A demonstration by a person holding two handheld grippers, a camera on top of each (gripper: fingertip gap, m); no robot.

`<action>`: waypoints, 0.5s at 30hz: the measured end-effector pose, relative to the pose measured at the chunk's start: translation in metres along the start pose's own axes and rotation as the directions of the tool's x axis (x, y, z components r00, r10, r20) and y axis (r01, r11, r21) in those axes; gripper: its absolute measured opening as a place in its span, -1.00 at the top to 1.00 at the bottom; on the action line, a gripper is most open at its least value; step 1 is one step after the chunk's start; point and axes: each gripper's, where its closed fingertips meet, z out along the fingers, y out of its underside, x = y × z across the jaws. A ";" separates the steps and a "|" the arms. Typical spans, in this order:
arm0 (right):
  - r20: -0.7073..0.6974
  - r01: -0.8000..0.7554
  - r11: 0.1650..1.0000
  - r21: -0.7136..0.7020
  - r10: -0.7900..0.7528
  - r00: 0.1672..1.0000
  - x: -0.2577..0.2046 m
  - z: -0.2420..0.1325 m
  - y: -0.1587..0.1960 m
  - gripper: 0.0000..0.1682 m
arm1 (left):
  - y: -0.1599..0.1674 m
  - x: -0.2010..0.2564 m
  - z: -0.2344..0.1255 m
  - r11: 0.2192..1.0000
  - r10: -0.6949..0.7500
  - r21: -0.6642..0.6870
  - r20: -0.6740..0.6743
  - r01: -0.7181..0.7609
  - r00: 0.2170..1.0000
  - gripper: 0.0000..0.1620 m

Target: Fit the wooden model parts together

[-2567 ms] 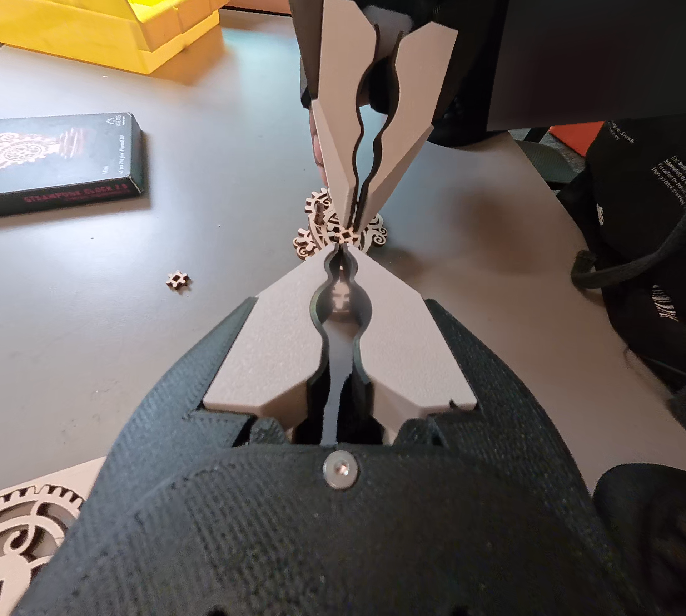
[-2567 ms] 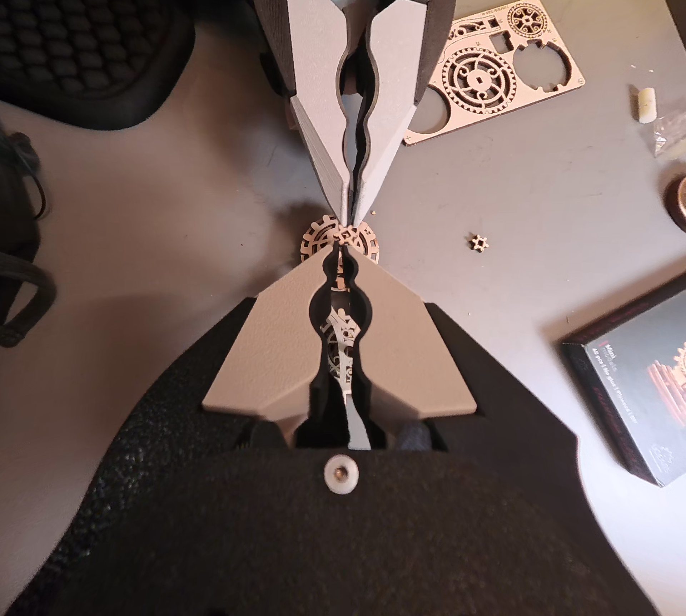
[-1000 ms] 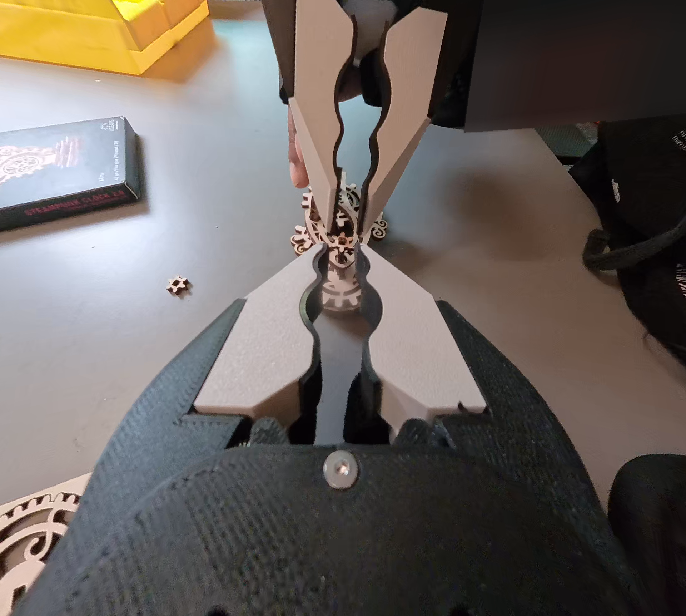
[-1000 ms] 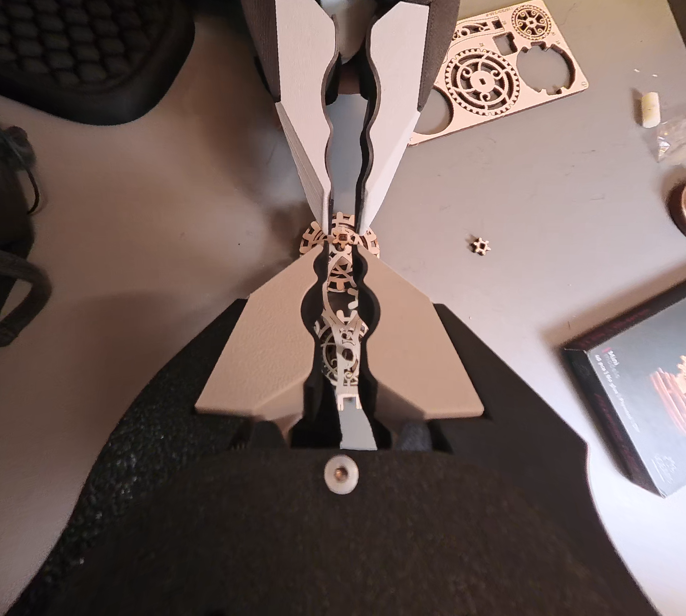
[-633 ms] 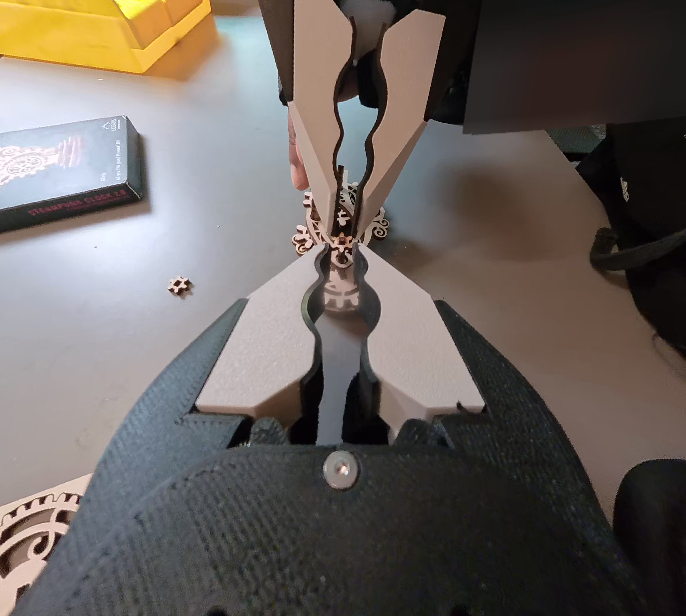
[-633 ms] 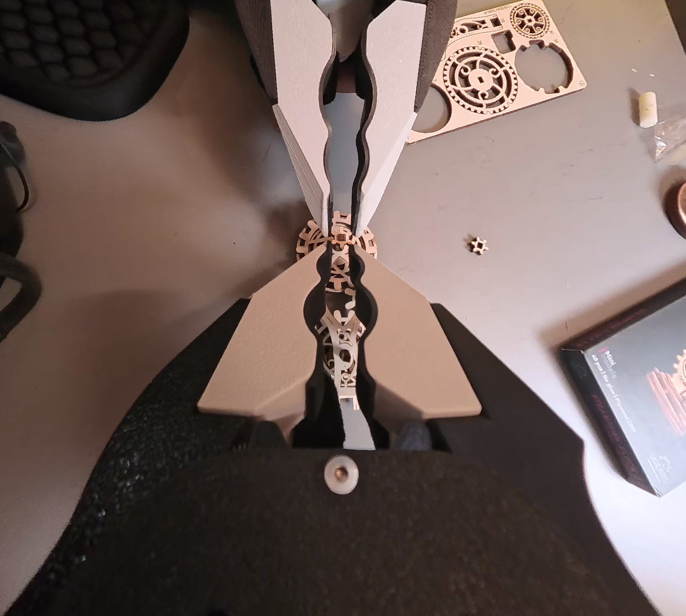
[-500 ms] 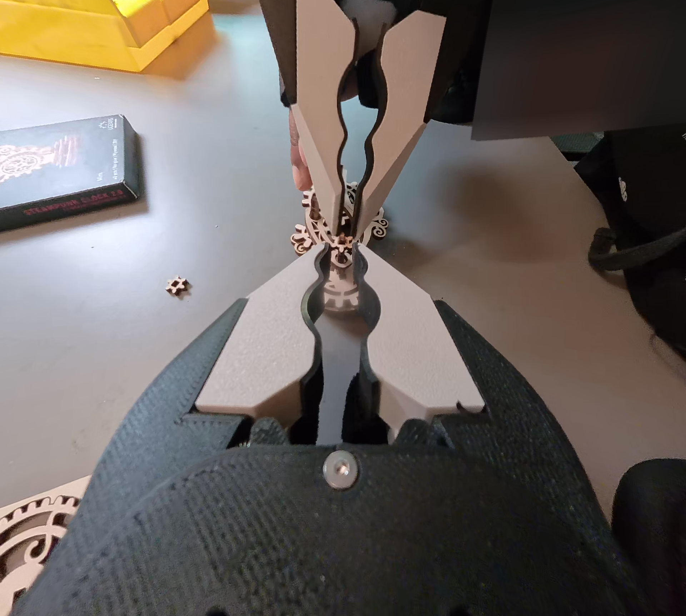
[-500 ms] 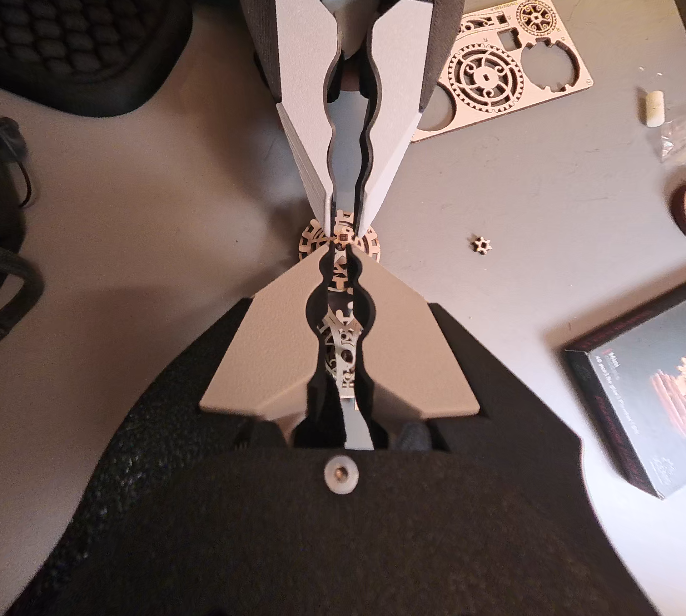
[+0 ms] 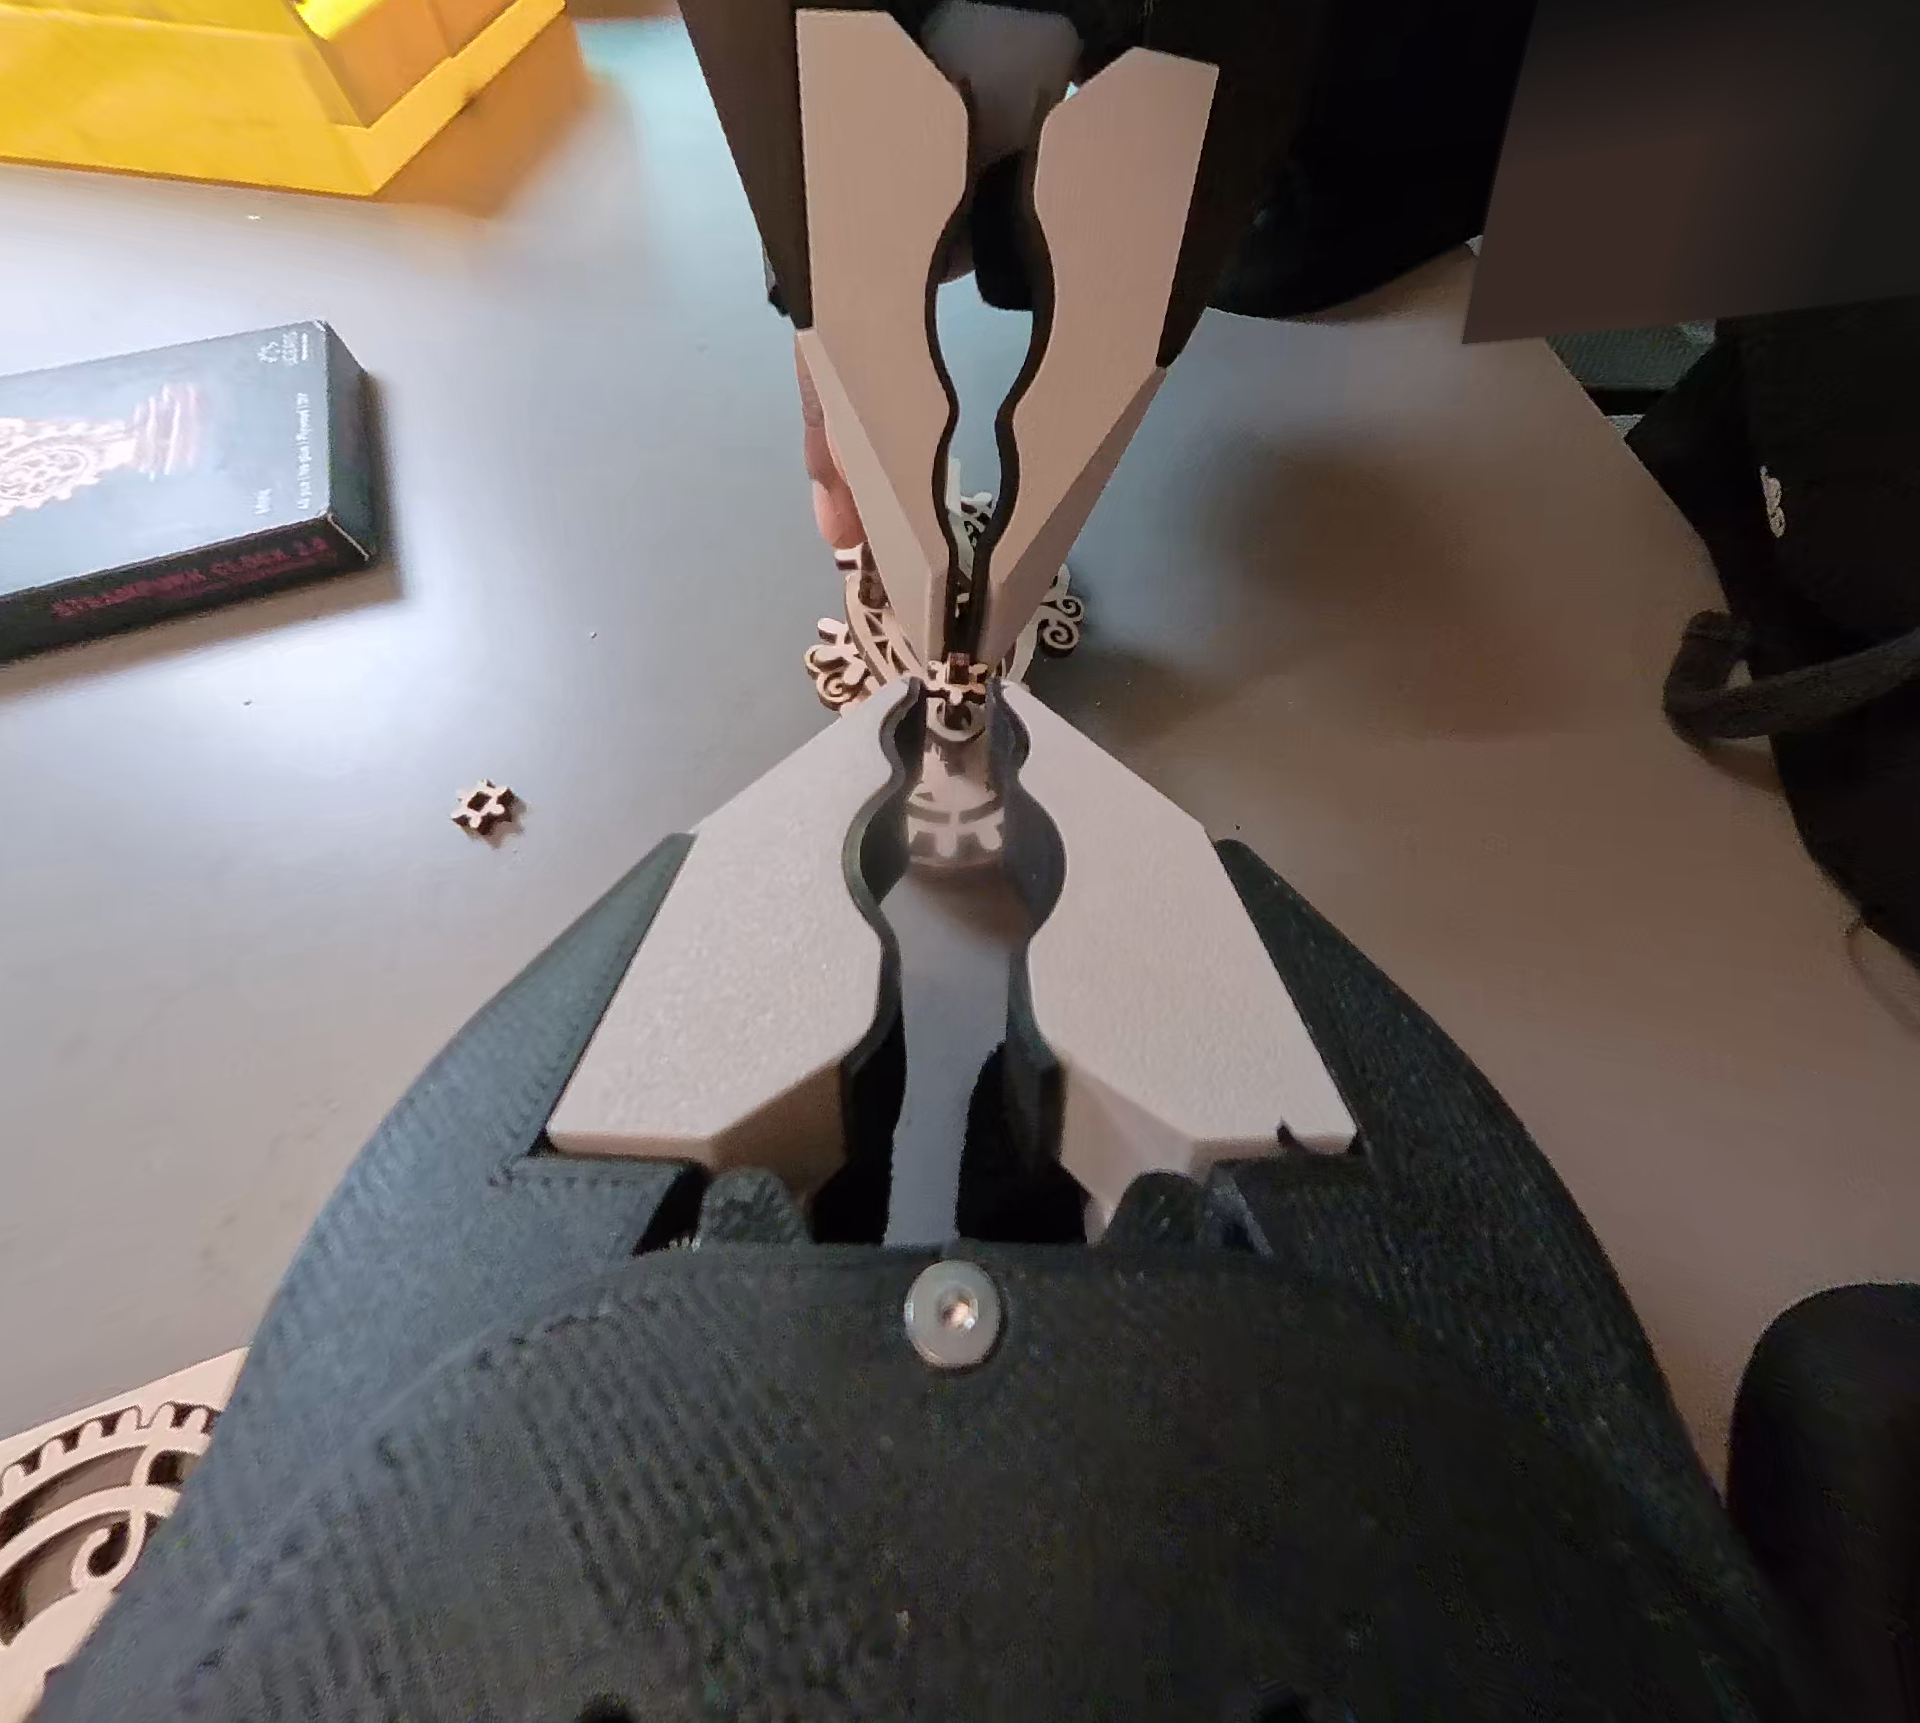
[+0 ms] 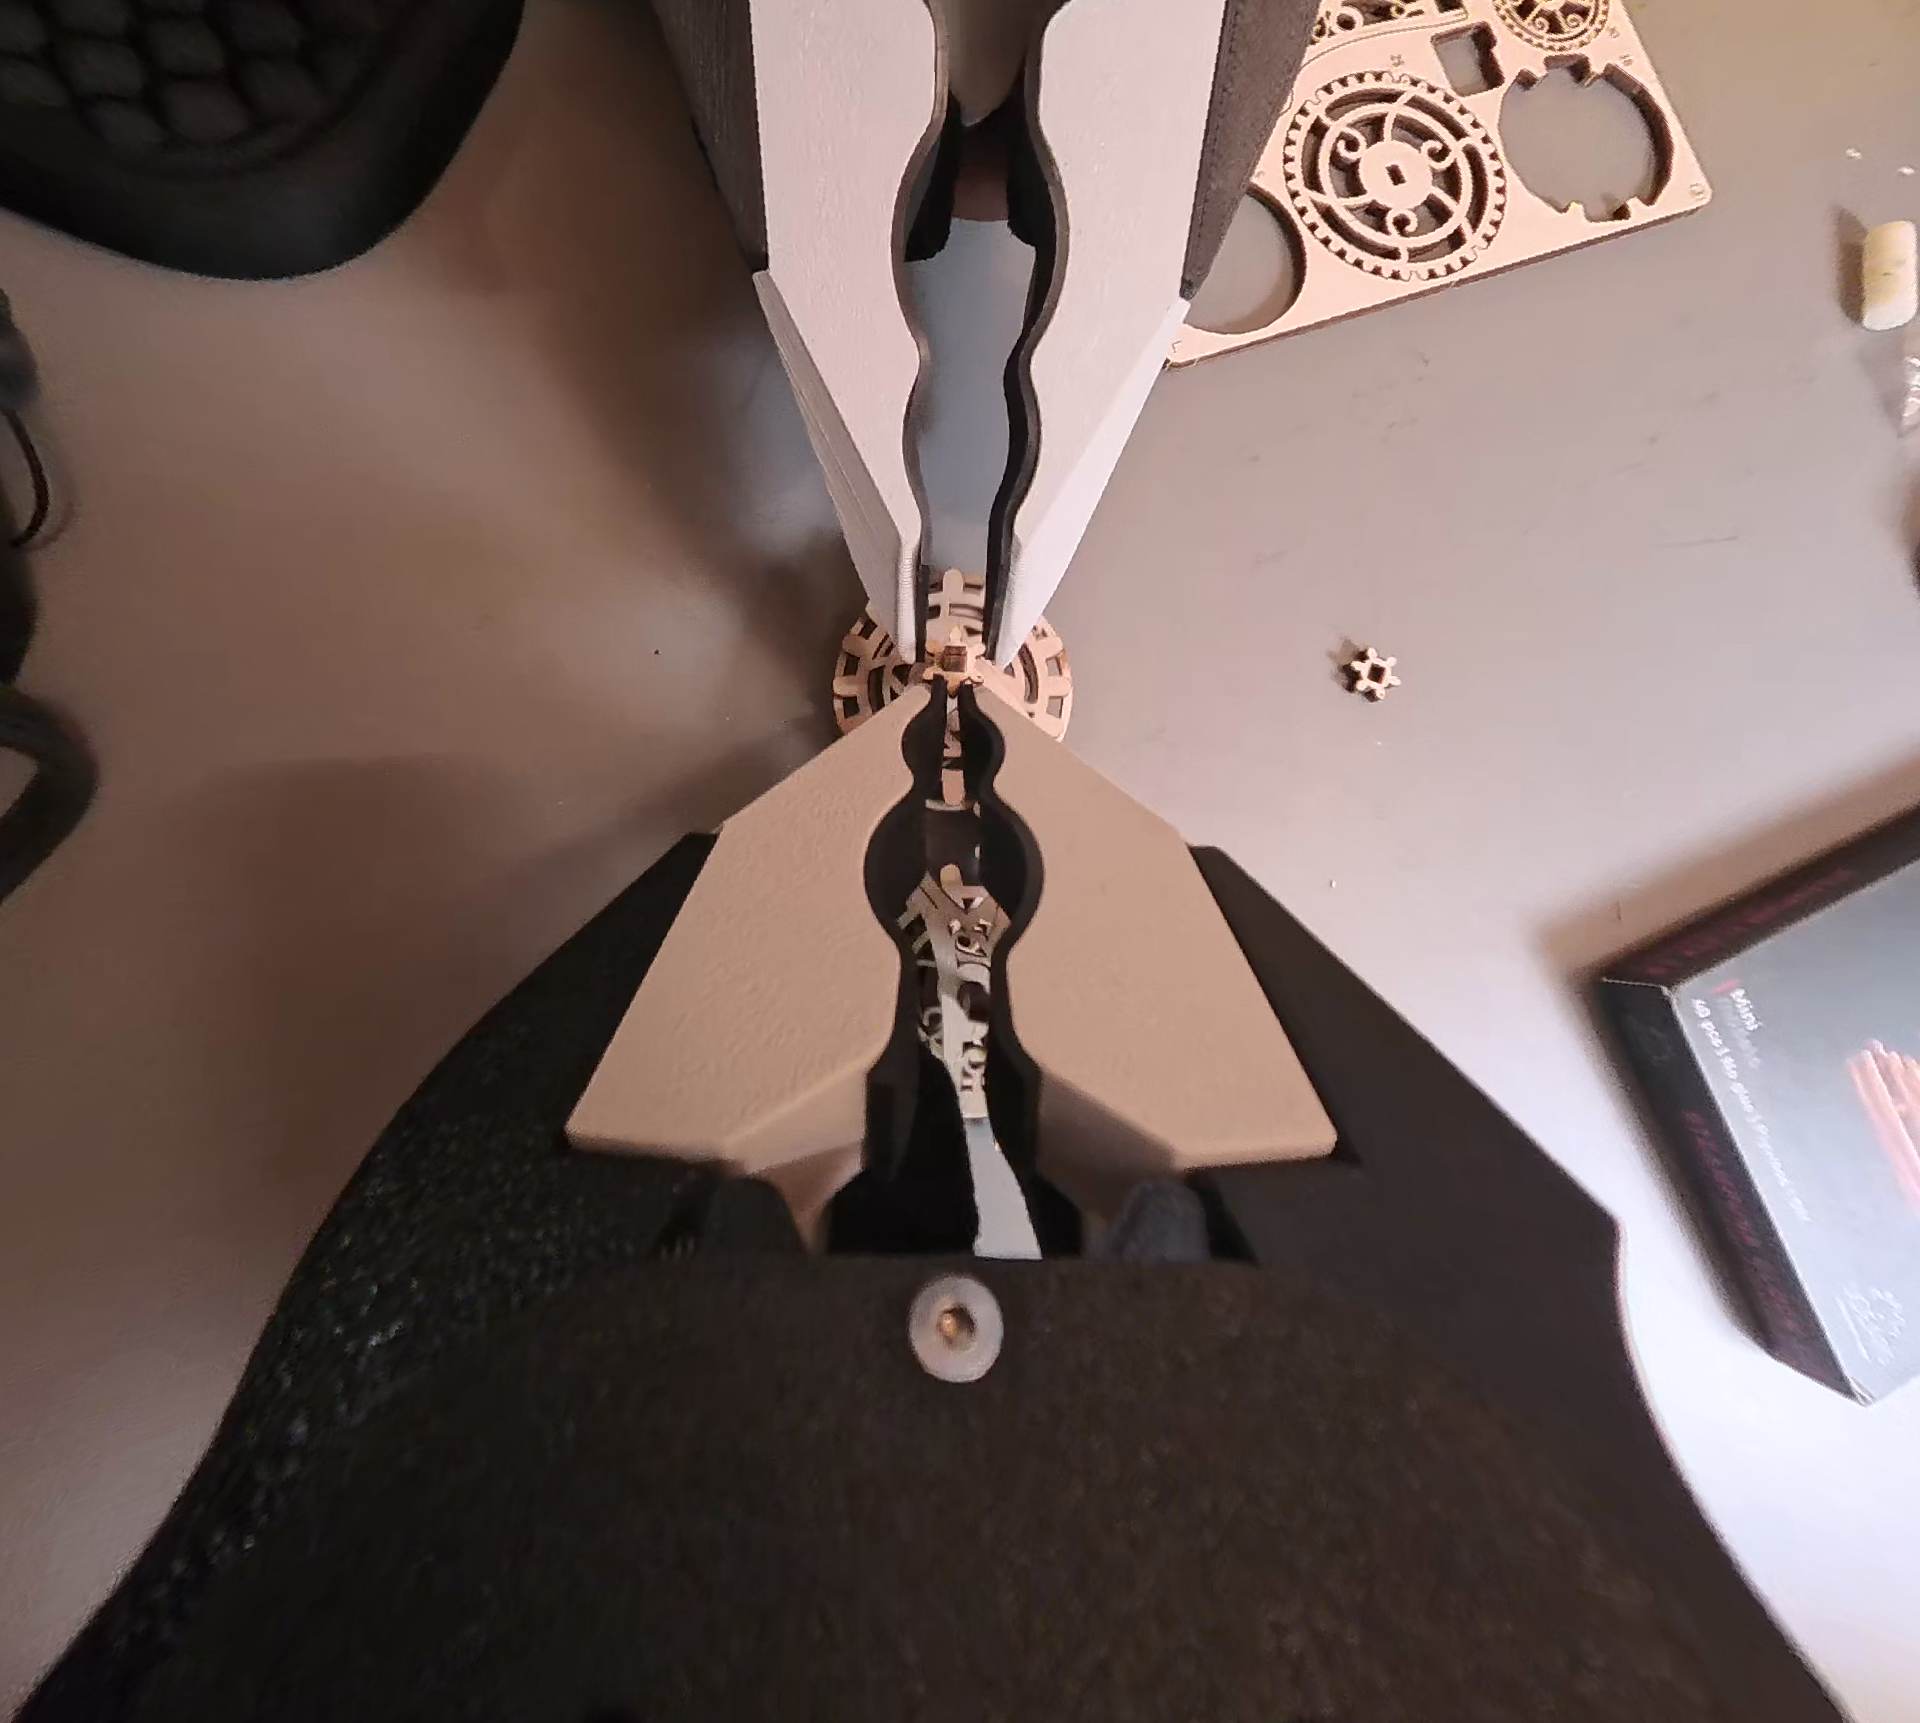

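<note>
Left wrist view: the left gripper (image 9: 956, 705) is clamped on a round wooden gear (image 9: 954, 826), tip to tip with the right gripper (image 9: 961, 650), where a small cog (image 9: 958, 678) sits. I judge the press-fit is under way; next comes a straight, gentle push.

Right wrist view: the right gripper (image 10: 951, 684) grips a fretwork panel (image 10: 961, 946) edge-on. The joint itself is hidden. A spare cog (image 10: 1369, 671) lies right.

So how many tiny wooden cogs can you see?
2. One loose cog lies on the table; the other cog sits between the left gripper's gear wheel and the right gripper's model part. More may be hidden.
</note>
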 end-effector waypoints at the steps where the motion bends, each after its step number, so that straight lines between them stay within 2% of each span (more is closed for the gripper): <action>1: -0.002 0.004 1.000 0.001 -0.004 1.000 0.000 0.000 0.000 1.00 | 0.000 0.000 0.000 1.000 0.001 0.000 0.002 -0.001 1.000 0.89; 15: 0.013 -0.013 0.999 0.037 0.012 1.000 0.000 -0.006 -0.005 0.97 | 0.002 -0.001 0.002 1.000 0.003 -0.020 0.014 -0.003 1.000 0.89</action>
